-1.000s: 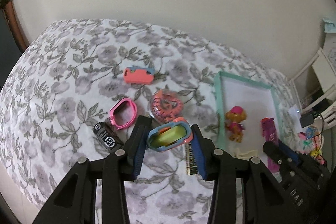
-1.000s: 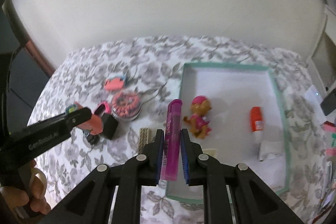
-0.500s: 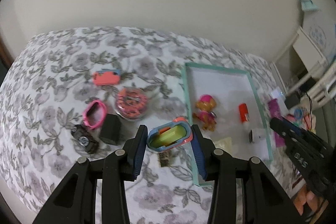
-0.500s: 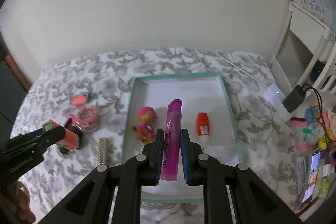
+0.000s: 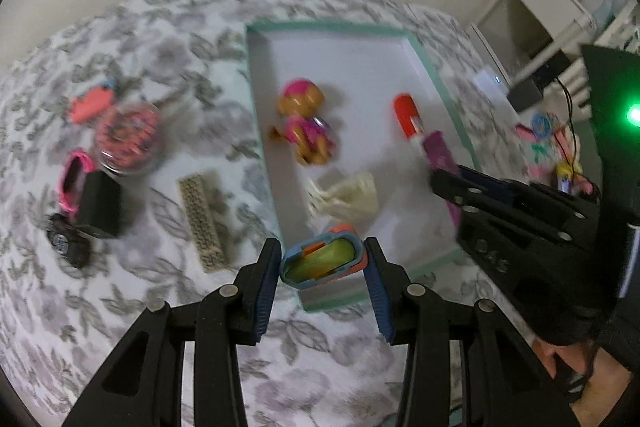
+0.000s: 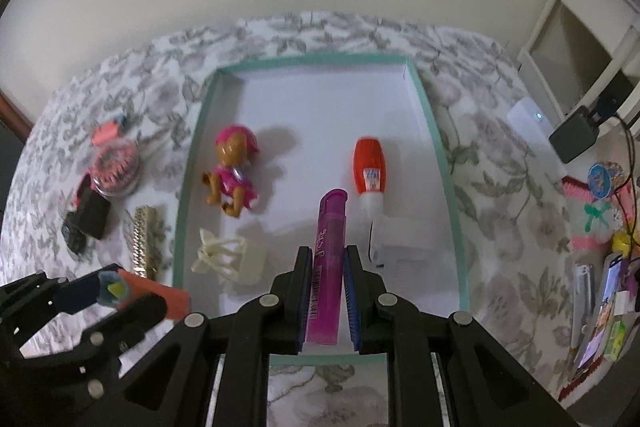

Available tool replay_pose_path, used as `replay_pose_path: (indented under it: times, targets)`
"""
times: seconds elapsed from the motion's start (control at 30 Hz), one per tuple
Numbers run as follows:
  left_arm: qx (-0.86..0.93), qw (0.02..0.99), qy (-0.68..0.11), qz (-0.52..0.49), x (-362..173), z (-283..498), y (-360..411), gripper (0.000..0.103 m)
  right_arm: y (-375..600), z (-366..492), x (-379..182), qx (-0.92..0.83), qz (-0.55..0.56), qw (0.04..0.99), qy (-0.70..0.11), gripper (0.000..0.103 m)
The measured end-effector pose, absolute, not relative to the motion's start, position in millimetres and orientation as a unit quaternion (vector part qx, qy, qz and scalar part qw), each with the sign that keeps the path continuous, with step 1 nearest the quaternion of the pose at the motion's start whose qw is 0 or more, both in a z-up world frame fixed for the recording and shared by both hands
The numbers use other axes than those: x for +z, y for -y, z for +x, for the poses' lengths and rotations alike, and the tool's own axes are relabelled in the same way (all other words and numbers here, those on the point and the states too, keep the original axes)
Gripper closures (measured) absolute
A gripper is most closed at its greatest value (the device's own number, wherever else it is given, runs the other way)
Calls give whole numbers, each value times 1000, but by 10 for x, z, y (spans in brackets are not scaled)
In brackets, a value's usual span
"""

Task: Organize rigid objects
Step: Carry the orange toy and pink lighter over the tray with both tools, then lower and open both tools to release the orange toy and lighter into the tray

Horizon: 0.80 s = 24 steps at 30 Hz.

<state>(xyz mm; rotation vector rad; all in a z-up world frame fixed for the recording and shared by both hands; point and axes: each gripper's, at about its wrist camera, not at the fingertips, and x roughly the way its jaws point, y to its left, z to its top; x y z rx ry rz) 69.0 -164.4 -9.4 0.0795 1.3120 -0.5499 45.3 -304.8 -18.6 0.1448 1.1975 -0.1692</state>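
Left gripper [image 5: 322, 263] clamped on blue-orange case [image 5: 323, 261] over tray [image 6: 436, 131] near-left corner; right gripper [image 6: 327, 281] clamped on purple tube [image 6: 329, 263] above tray near middle. Risk: tube landing on white clip [image 6: 230, 259] or glue bottle [image 6: 370, 171]; case catching rim, dropping outside.

Five things lie inside the teal tray [image 6: 438, 147], ahead of the jaws: one toy pup figure [image 6: 234, 171], one orange glue bottle [image 6: 370, 171], one cream hair claw [image 6: 230, 259], one white block [image 6: 404, 239], one purple tube [image 6: 330, 259] between the right jaws. Left: one gold clip [image 6: 145, 241], one black box [image 6: 93, 215].
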Motion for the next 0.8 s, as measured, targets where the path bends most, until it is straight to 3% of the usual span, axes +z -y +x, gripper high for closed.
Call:
replay_pose_path:
  times: [0.3,0.8]
  targets:
    - [-244,740,-623,67,-351,666,1790,61,3053,480,-517,-81,55,792,-603,86]
    - [-209,788,-563,137,-504,741,2010,62,3186,482,-710,-97,91,785,-605,86]
